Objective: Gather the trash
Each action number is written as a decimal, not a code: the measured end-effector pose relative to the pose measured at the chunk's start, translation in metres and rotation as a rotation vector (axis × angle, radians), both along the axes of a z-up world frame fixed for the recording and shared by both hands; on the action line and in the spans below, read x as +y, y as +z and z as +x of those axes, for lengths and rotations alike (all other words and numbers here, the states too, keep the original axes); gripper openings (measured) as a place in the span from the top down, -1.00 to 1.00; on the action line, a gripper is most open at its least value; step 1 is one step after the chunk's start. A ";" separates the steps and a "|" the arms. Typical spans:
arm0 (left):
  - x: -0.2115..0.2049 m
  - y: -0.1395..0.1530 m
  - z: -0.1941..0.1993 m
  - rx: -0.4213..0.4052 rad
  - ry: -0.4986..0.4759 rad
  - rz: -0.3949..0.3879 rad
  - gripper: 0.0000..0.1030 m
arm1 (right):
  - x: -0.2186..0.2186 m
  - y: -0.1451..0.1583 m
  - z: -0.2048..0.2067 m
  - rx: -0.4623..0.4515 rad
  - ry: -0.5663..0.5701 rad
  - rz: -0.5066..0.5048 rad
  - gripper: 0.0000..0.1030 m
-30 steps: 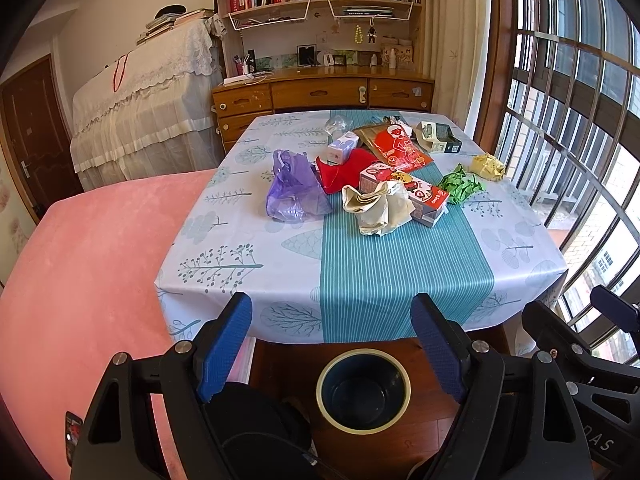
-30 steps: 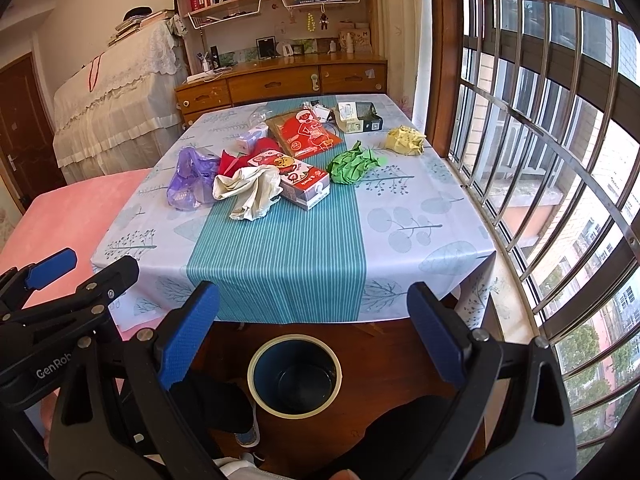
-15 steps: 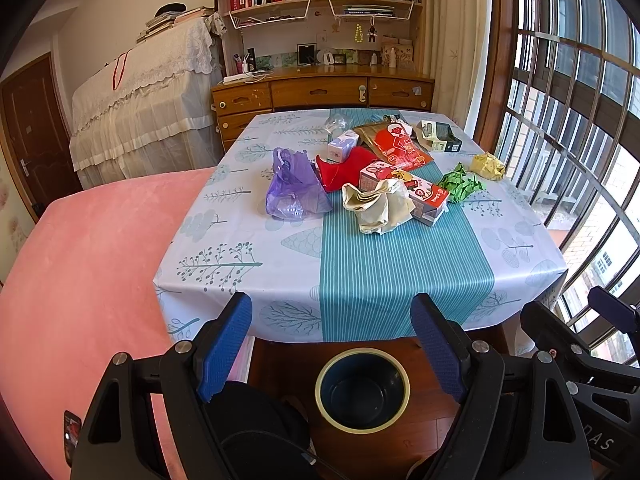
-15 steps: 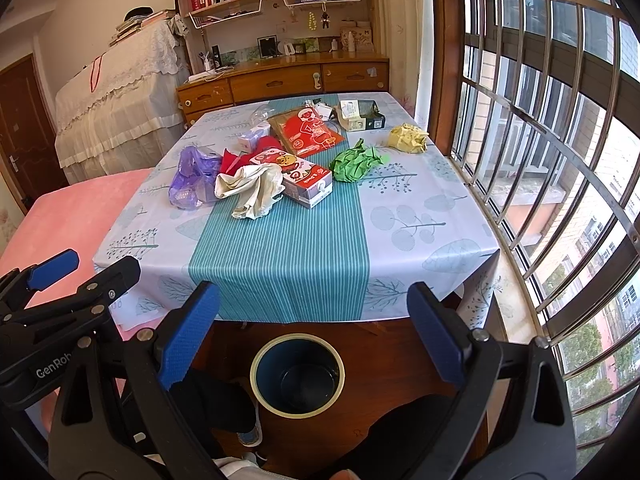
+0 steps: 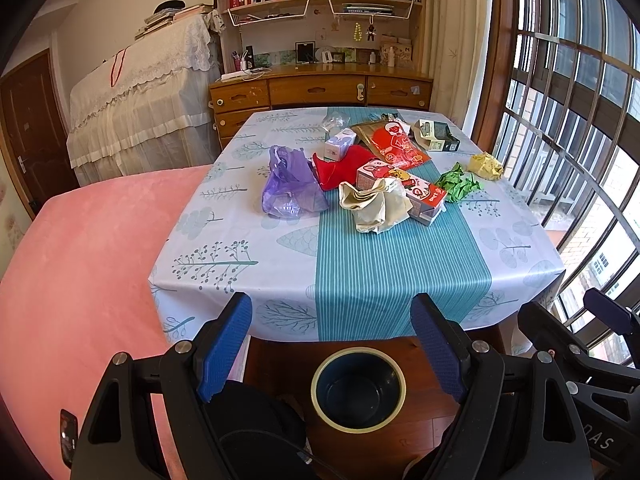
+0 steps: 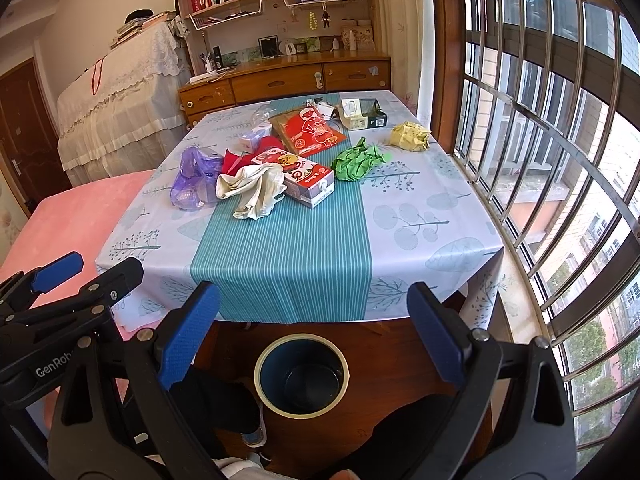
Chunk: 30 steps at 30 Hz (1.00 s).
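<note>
Trash is piled on the table point(image 5: 360, 264): a purple plastic bag point(image 5: 290, 190), a crumpled beige paper point(image 5: 378, 204), a red-and-white carton point(image 5: 404, 192), a red wrapper point(image 5: 340, 166), a green paper ball point(image 5: 458, 182), a yellow paper ball point(image 5: 486, 165). On the floor below the table's near edge stands a dark round bin point(image 5: 358, 386) with a pale rim and nothing in it. My left gripper point(image 5: 340, 344) is open above the bin, holding nothing. My right gripper point(image 6: 312, 334) is also open and holding nothing, with the bin point(image 6: 301, 376) below it.
A pink bed point(image 5: 80, 264) lies left of the table. A barred window point(image 6: 560, 160) runs along the right. Behind the table stand a wooden dresser point(image 5: 320, 90) and bookshelves. A flat red package point(image 6: 310, 130) and an open small box point(image 6: 362, 116) lie at the table's far end.
Both views have shifted slightly, bringing the table a little nearer. Both grippers stay open, and the trash has not moved.
</note>
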<state>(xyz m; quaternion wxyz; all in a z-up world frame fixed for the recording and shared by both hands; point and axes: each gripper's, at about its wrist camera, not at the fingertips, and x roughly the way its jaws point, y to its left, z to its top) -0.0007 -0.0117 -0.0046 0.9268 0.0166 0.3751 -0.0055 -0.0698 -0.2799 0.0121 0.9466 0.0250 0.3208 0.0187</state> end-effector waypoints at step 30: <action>0.044 0.011 0.076 0.082 0.001 -0.152 -0.61 | 0.036 0.009 0.042 0.033 0.012 0.126 -0.83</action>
